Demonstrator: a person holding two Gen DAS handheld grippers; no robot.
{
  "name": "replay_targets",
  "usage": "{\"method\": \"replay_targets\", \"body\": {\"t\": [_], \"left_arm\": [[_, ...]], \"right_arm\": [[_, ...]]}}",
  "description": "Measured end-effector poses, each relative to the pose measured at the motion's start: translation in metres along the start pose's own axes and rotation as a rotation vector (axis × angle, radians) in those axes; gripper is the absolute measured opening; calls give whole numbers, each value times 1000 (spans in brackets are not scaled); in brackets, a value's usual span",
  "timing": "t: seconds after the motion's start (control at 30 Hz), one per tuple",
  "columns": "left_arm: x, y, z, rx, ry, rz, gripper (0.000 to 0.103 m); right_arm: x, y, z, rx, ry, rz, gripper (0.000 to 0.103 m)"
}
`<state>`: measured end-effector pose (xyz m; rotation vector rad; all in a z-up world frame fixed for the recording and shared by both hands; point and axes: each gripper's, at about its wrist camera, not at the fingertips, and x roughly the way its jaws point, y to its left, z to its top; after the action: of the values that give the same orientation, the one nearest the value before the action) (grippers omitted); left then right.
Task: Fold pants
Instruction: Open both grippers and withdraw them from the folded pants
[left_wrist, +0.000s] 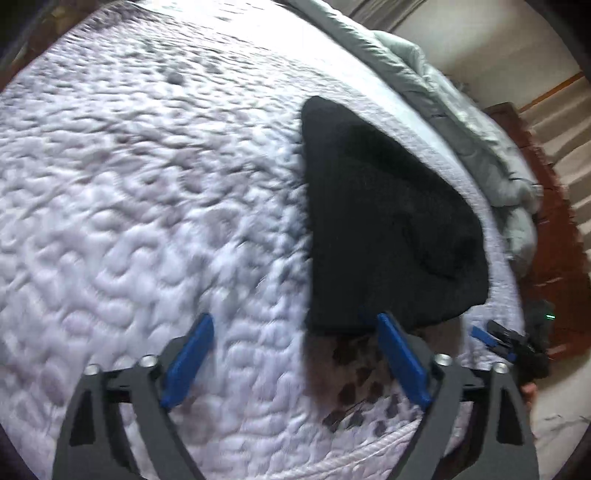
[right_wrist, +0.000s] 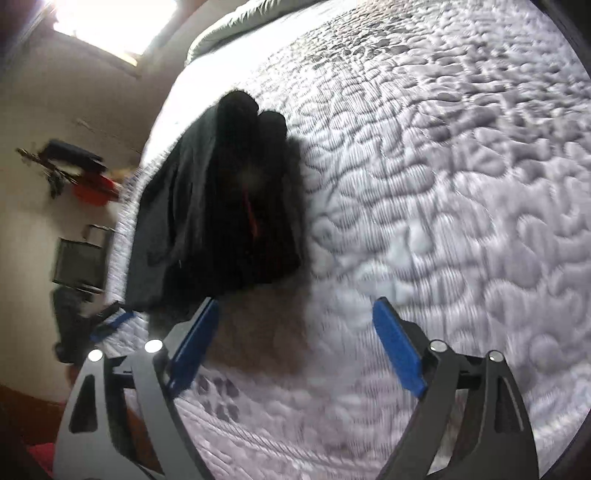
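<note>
Black pants (left_wrist: 388, 229) lie folded into a compact, roughly triangular bundle on the bed, close to one mattress (left_wrist: 147, 184) edge. Fabric is matte, soft-looking, very dark; little surface detail is readable. In the right wrist view the bundle (right_wrist: 229, 199) shows several stacked layers with rounded fold ends at the far side, a greyer panel along the outer side, and a thin red-orange line in the middle folds.

The mattress top is white, quilted in an irregular puffy, pebble-like stitch pattern, with a corded seam along the near edge. A small patch of dark, blocky printed marks sits near that seam. A grey, padded, crumpled comforter (left_wrist: 472, 122) is bunched at the far side of the bed.

Left hand-held gripper (left_wrist: 295, 321): jaws spread wide, nothing between them. Blue flat pads on dark grey angular arms with silver pivot pins. Its right fingertip (left_wrist: 386, 325) overlaps the near edge of the pants in view; contact cannot be confirmed.

Right hand-held gripper (right_wrist: 295, 308): jaws likewise spread wide, empty, over bare quilting. Its left fingertip (right_wrist: 210, 308) sits just beside the near edge of the bundle.

Both views carry motion blur. Each hand-held gripper appears at the edge of the other's view.
</note>
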<state>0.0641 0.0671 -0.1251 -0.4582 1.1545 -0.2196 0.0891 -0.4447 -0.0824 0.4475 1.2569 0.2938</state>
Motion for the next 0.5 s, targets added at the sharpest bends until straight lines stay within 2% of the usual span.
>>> {"method": "replay_targets", "body": {"t": [0.07, 0.17, 0.27, 0.4, 0.5], "left_arm": [[-4, -3, -10, 4, -8, 46, 94], [-6, -9, -22, 7, -19, 108, 97], [-8, -15, -32, 33, -5, 152, 97], [-13, -26, -40, 84, -6, 217, 97], [-18, -35, -44, 101, -5, 246, 97]], "right_arm": [[0, 16, -10, -32, 6, -99, 95], [4, 34, -26, -61, 20, -187, 98], [7, 53, -35, -72, 32, -231, 99], [12, 75, -45, -78, 55, -341, 99], [12, 85, -49, -66, 72, -372, 99]]}}
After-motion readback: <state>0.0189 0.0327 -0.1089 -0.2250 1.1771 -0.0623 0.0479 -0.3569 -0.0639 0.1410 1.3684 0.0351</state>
